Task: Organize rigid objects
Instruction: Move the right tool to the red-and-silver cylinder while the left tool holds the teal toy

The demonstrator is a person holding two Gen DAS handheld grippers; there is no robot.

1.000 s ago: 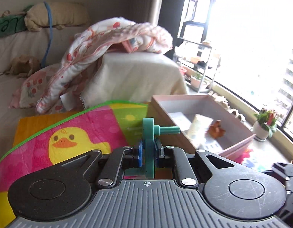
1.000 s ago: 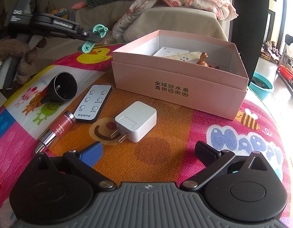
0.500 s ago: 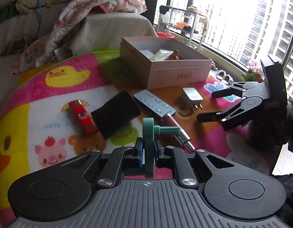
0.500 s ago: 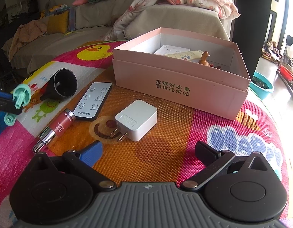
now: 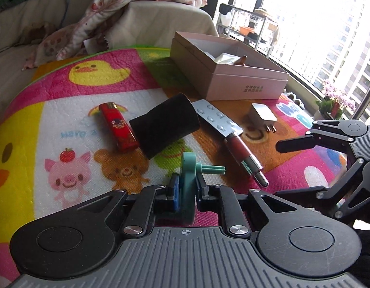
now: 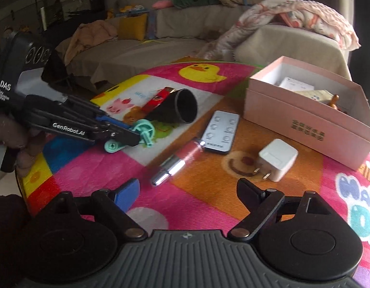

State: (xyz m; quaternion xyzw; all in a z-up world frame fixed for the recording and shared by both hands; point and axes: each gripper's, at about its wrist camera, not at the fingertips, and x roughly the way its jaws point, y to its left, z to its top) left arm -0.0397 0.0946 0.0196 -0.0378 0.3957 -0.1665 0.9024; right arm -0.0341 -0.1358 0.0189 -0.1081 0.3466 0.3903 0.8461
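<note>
My left gripper (image 5: pixel 187 187) grips a teal plastic crank piece (image 5: pixel 188 168), which sits tilted between the pads. Its jaws are only just starting to open. In the right wrist view this gripper (image 6: pixel 134 136) holds the teal piece (image 6: pixel 143 129) low over the mat, beside a black funnel-shaped cup (image 6: pixel 182 105). My right gripper (image 6: pixel 187 189) is closing with nothing between its fingers. A lipstick (image 6: pixel 182 159) lies just ahead of it. A grey remote (image 6: pixel 221 132), a white charger plug (image 6: pixel 277 159) and a red lighter (image 5: pixel 117 126) lie loose nearby.
An open pink box (image 6: pixel 305 122) with several items inside stands at the back right of the cartoon play mat (image 6: pixel 209 206). A sofa with a blanket (image 6: pixel 300 16) runs behind it. The mat curves down to an edge at the left.
My left gripper came down from near the box to the mat beside the black cup, still carrying the teal piece. My right gripper swung left toward the lipstick and its jaws narrowed.
</note>
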